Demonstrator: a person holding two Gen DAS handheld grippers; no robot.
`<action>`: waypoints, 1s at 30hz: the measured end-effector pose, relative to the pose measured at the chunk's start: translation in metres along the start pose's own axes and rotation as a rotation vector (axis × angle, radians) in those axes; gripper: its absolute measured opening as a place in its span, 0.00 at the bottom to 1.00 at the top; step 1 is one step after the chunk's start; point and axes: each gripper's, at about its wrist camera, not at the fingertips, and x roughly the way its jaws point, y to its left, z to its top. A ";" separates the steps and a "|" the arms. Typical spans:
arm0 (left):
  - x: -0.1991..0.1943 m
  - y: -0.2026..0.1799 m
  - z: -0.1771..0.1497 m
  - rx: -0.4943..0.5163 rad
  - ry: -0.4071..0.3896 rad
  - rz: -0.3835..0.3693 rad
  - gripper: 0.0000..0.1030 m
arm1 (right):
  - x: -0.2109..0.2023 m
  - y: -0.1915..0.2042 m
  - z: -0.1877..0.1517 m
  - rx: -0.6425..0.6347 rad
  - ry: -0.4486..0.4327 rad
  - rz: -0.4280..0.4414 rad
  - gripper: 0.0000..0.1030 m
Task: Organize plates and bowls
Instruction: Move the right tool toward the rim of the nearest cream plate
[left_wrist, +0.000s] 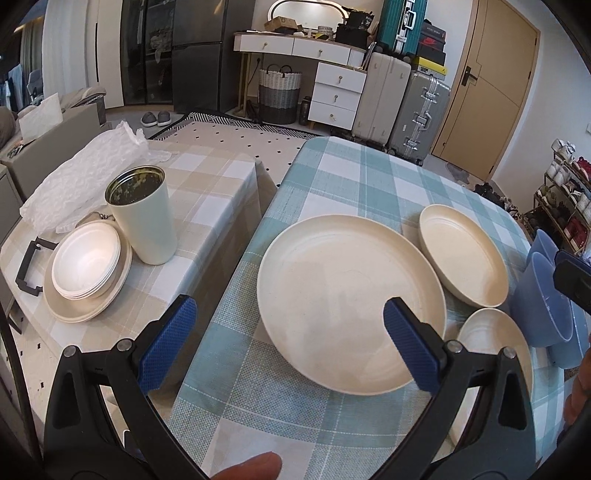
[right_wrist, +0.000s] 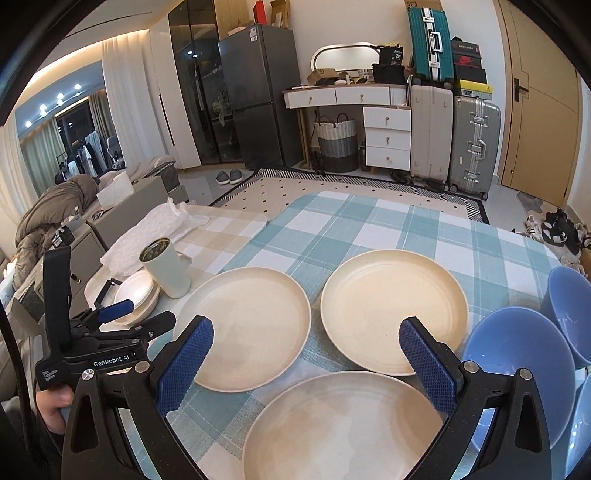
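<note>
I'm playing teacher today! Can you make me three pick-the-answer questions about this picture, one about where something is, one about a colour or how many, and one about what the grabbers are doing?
1. Where does the tall cream cup stand?
A. On the beige checked cloth, beside the stack of white dishes
B. Inside a blue bowl
C. On the floor by the suitcases

2. How many cream plates lie loose on the blue checked cloth?
A. One
B. Three
C. Six

3. What are the two grippers doing?
A. Both squeeze a plate
B. One holds the cup
C. Both are open and hold nothing

Answers:
1 A: the cup stands next to the stack on the beige cloth.
2 B: the right wrist view shows a left plate, a right plate and a near plate.
3 C: the left gripper and right gripper show spread fingers with nothing between.
</note>
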 end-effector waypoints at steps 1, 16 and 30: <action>0.003 0.000 -0.001 -0.001 0.006 0.001 0.98 | 0.005 0.001 0.000 0.001 0.007 0.000 1.00; 0.043 0.013 -0.007 -0.036 0.080 -0.006 0.98 | 0.073 0.002 -0.005 0.022 0.112 0.029 1.00; 0.075 0.020 -0.021 -0.092 0.160 -0.062 0.90 | 0.122 0.005 -0.020 0.060 0.223 0.113 0.83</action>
